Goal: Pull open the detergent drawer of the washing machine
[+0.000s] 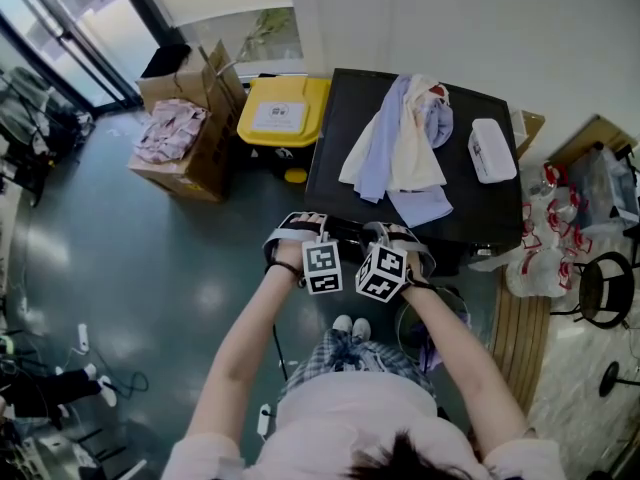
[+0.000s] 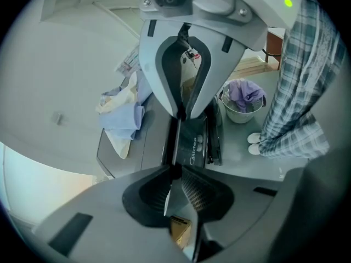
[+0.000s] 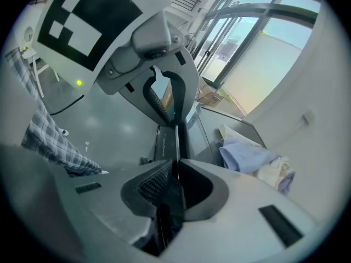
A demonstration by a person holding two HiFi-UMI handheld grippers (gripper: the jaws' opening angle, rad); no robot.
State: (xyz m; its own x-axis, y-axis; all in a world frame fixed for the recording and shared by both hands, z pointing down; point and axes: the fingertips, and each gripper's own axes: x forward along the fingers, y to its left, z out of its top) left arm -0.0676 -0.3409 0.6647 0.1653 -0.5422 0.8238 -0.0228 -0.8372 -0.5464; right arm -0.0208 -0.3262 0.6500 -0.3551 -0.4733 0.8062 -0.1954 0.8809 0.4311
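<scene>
The black washing machine (image 1: 340, 168) stands in front of me, with clothes (image 1: 400, 138) heaped on its lid. Both grippers are side by side at its near top edge. My left gripper (image 1: 305, 226) (image 2: 176, 142) has its jaws closed on a thin dark edge, the detergent drawer front (image 2: 174, 149), beside the labelled dark panel (image 2: 194, 147). My right gripper (image 1: 385, 233) (image 3: 176, 142) pinches the same kind of thin dark edge (image 3: 177, 136) just to the right. How far the drawer stands out I cannot tell.
A white box (image 1: 491, 149) lies on the lid at the right. A yellow bin (image 1: 283, 113) and an open cardboard box (image 1: 190, 133) stand left of the machine. A basket with purple cloth (image 2: 241, 100) sits on the floor by my feet (image 1: 351, 325). A black stool (image 1: 605, 288) is at the far right.
</scene>
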